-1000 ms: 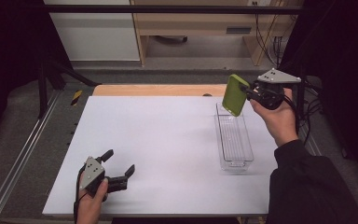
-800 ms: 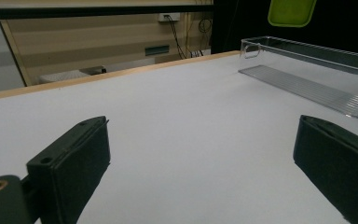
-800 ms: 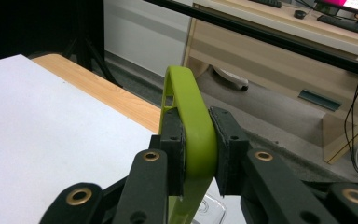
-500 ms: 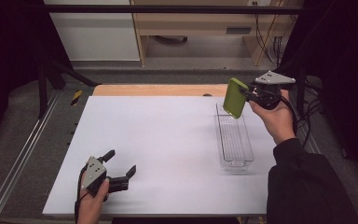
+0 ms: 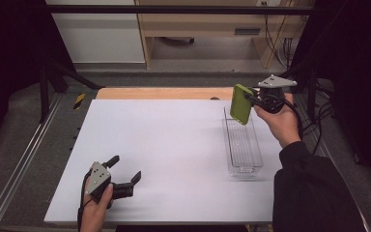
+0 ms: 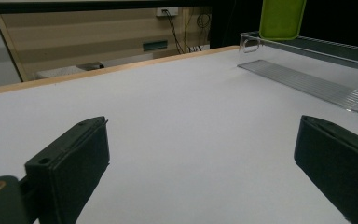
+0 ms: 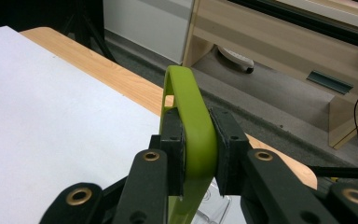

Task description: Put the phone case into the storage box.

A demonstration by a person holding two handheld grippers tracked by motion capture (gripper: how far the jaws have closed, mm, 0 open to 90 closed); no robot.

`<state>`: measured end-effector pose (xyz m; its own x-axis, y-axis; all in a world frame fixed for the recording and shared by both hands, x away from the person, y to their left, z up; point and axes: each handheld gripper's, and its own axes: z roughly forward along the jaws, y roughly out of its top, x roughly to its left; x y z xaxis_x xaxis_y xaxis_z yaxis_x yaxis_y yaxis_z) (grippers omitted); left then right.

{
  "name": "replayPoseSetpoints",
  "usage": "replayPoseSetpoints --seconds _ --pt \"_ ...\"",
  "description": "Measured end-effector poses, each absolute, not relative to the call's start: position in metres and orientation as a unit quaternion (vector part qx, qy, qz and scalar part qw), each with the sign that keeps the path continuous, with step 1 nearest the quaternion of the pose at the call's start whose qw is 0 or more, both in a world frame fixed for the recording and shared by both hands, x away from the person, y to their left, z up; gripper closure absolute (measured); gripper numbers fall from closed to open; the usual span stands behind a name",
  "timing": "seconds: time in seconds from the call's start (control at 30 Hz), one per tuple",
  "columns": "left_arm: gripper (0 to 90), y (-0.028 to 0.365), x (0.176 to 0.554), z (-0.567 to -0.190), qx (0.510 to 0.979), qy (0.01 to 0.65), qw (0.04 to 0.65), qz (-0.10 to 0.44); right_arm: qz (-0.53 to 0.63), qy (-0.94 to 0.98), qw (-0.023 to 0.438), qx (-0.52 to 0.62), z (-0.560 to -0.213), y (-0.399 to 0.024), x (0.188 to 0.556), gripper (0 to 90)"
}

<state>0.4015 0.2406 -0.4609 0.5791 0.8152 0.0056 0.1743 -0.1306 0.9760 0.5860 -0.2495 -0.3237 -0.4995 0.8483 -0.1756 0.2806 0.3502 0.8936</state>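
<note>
In the high view, the right gripper sits in the upper right of the frame, held up by the person's right hand, and it pinches a flat green lid by one edge. The lid hangs upright, its broad face turned toward the left of the frame, above the far end of a long clear plastic bin that lies on the white table at the right of centre, its length running from the middle of the frame toward the lower right. Whether the lid's lower edge touches the bin's rim cannot be told from this view. In the right gripper view, the two black pads press on either face of the green lid at the centre of the frame, the lid seen edge-on and rising toward the top, with a small cut-out near its upper left. In the left gripper view, the lid shows at the top right, hanging over the near end of the clear bin. The left gripper rests low on the table in the lower left of the high view, held by the left hand, its jaws spread wide with nothing between them, well apart from the bin.
</note>
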Motion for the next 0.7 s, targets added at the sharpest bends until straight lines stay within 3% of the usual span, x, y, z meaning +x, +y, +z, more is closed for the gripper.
replayPoseSetpoints --seconds 0.7 --pt "2.7 0.242 0.402 -0.461 0.694 0.356 0.558 0.283 0.417 0.763 0.318 0.377 -0.347 -0.240 0.602 76.5"
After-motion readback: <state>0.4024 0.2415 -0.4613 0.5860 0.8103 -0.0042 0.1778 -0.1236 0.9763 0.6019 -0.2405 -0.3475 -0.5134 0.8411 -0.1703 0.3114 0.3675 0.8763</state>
